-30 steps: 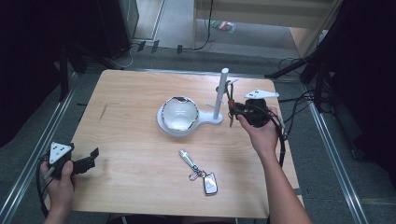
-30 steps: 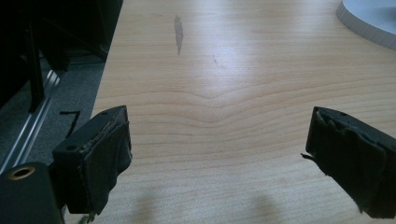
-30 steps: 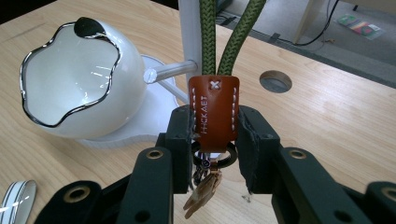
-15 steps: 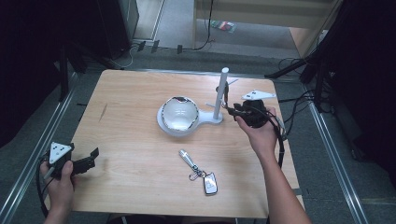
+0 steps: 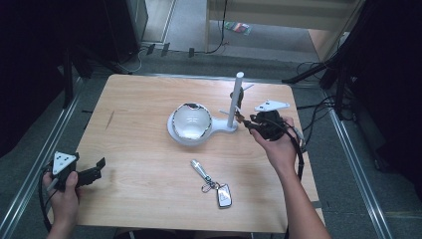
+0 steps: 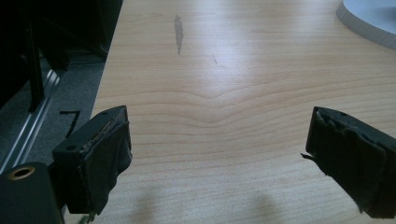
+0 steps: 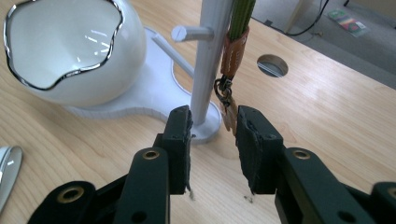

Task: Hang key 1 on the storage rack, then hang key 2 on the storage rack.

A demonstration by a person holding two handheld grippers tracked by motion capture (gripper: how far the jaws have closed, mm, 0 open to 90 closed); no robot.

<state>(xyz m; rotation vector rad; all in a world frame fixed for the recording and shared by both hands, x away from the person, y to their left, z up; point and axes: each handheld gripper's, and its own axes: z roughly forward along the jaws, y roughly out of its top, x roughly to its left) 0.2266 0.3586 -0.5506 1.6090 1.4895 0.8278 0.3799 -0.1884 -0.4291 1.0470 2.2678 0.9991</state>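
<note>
Dark floor and cable runs surround my pale wooden table (image 5: 139, 124), and I see both grippers over it from the high view. My right gripper (image 7: 214, 126) sits low at the foot of a white stand (image 7: 210, 60), its jaws a narrow gap apart with nothing pinched between them. Just ahead of the jaws, a leather key strap (image 7: 233, 51) hangs from the stand's post, with a dark ring and small brownish pieces dangling at its lower end; those pieces hang close to the inner face of the jaw on the right side of the right gripper view, and I cannot tell whether they touch it. Beyond the opposite jaw, on the stand's flat base, rests a white bowl (image 7: 70, 51) with a wavy silver rim. A key bunch with a fob (image 5: 219, 189) lies on the table well behind this gripper, toward me. My left gripper (image 6: 219, 154) hovers near my edge of the table, well apart from everything, jaws spread wide over bare wood.
</note>
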